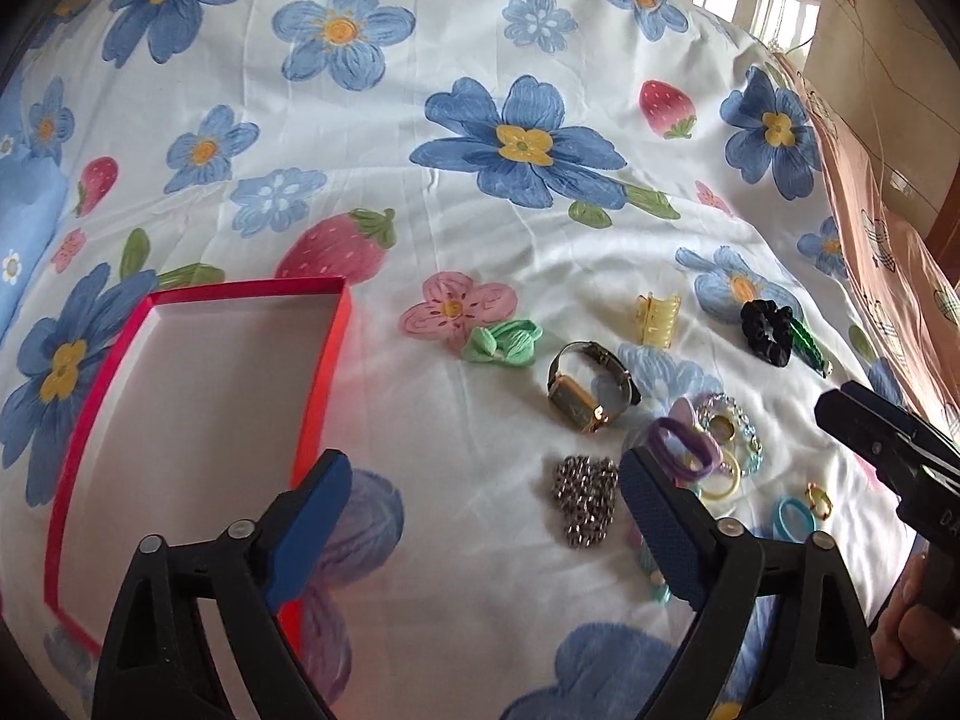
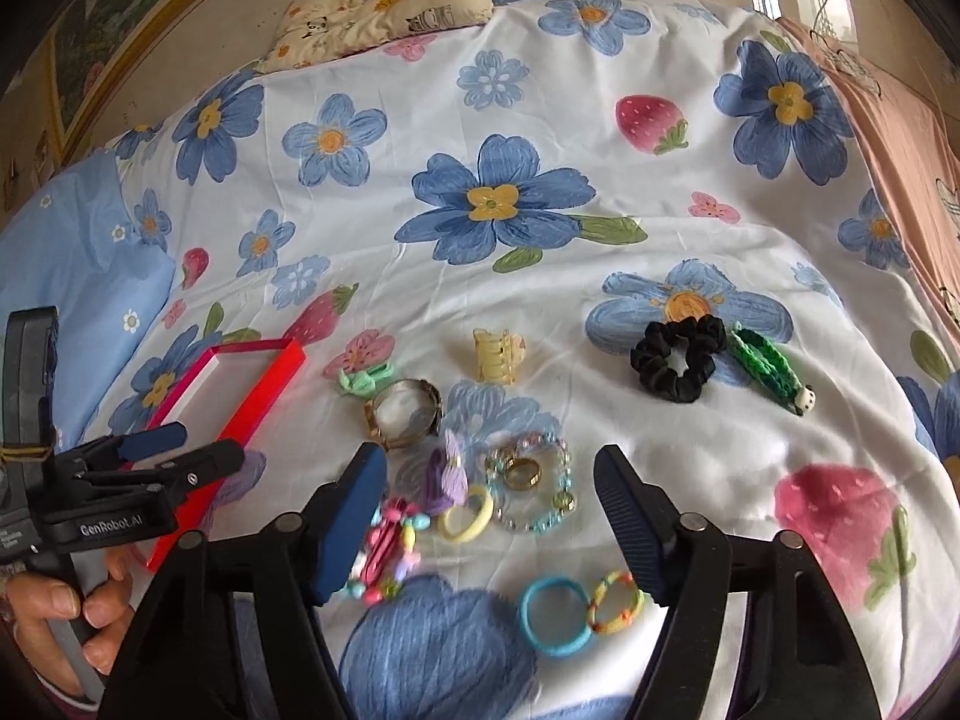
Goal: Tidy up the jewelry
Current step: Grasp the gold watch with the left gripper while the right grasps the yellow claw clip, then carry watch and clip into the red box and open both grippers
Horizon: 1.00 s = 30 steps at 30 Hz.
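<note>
A red-rimmed box with a white floor lies open on the flowered bedsheet; it also shows in the right wrist view. My left gripper is open and empty, between the box and a silver chain. A gold watch, green hair tie, yellow claw clip and black scrunchie lie beyond. My right gripper is open and empty above a beaded bracelet, gold ring, yellow hair tie and blue hair tie.
A green clip lies by the scrunchie. A patterned pillow sits at the bed's head, a blue pillow at left, a pink blanket along the right edge. The left gripper appears beside the box.
</note>
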Tool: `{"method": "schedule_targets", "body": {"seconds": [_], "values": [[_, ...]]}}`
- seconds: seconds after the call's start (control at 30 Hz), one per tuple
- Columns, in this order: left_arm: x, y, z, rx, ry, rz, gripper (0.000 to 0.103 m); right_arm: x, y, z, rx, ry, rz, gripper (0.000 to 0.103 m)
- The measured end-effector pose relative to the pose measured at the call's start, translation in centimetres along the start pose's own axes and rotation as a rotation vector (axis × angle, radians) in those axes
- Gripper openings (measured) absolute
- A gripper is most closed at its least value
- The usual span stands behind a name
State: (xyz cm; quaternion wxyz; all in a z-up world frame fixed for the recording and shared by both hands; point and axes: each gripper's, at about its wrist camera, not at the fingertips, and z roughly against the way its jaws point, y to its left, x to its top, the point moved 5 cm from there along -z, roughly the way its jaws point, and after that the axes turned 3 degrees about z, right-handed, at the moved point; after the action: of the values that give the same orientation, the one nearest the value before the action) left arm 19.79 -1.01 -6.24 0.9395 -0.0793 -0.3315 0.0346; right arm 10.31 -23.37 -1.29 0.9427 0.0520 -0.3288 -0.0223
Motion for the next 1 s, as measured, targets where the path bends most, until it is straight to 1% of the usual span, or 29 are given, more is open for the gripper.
{"method": "schedule_targets", "body": {"seconds": [0.03, 0.17, 0.23, 0.37, 0.5, 0.57, 0.73, 0.77, 0.8, 0.83, 0.87, 0.9, 0.93, 1.0], "values": [[0.4, 0.0, -0.7, -0.009, 0.009, 0.001, 0.084, 0.4, -0.1, -0.5, 0.005, 0.004, -0.005, 0.066], [1.6, -0.3, -3.2, -0.029, 0.046, 0.008, 0.082, 2.0, -0.6, -2.9, 0.023, 0.021, -0.032, 0.062], [2.1, -0.5, -4.5, -0.040, 0.068, 0.011, 0.081, 2.6, -0.8, -4.2, 0.030, 0.037, -0.046, 0.056], [2.8, -1.0, -7.2, -0.071, 0.110, 0.020, 0.079, 3.4, -1.4, -7.0, 0.056, 0.075, -0.079, 0.056], [3.2, -1.4, -9.7, -0.093, 0.146, 0.031, 0.075, 4.0, -1.2, -9.5, 0.071, 0.108, -0.079, 0.056], [3.3, -1.7, -10.9, -0.105, 0.164, 0.033, 0.067, 4.2, -1.0, -10.6, 0.073, 0.123, -0.072, 0.056], [3.6, -2.2, -13.0, -0.115, 0.185, 0.026, 0.059, 4.2, -0.9, -13.1, 0.071, 0.163, -0.059, 0.054], [3.6, -2.3, -13.3, -0.116, 0.186, 0.022, 0.056, 4.2, -1.0, -13.5, 0.072, 0.173, -0.064, 0.052], [3.7, -2.5, -13.4, -0.117, 0.186, 0.017, 0.054, 4.0, -1.2, -13.8, 0.070, 0.182, -0.068, 0.044], [3.7, -2.6, -13.6, -0.122, 0.186, 0.011, 0.048, 4.0, -1.4, -14.1, 0.068, 0.187, -0.071, 0.037], [3.8, -2.8, -13.8, -0.134, 0.187, 0.007, 0.038, 3.9, -1.6, -14.3, 0.068, 0.190, -0.077, 0.033], [3.7, -3.0, -13.9, -0.147, 0.190, 0.005, 0.033, 3.8, -1.7, -14.3, 0.075, 0.190, -0.085, 0.026], [3.7, -3.1, -13.9, -0.158, 0.195, 0.003, 0.025, 3.8, -1.9, -14.3, 0.078, 0.187, -0.089, 0.024], [3.7, -3.2, -13.9, -0.147, 0.189, -0.018, 0.022, 3.8, -2.0, -14.1, 0.078, 0.178, -0.090, 0.024]]}}
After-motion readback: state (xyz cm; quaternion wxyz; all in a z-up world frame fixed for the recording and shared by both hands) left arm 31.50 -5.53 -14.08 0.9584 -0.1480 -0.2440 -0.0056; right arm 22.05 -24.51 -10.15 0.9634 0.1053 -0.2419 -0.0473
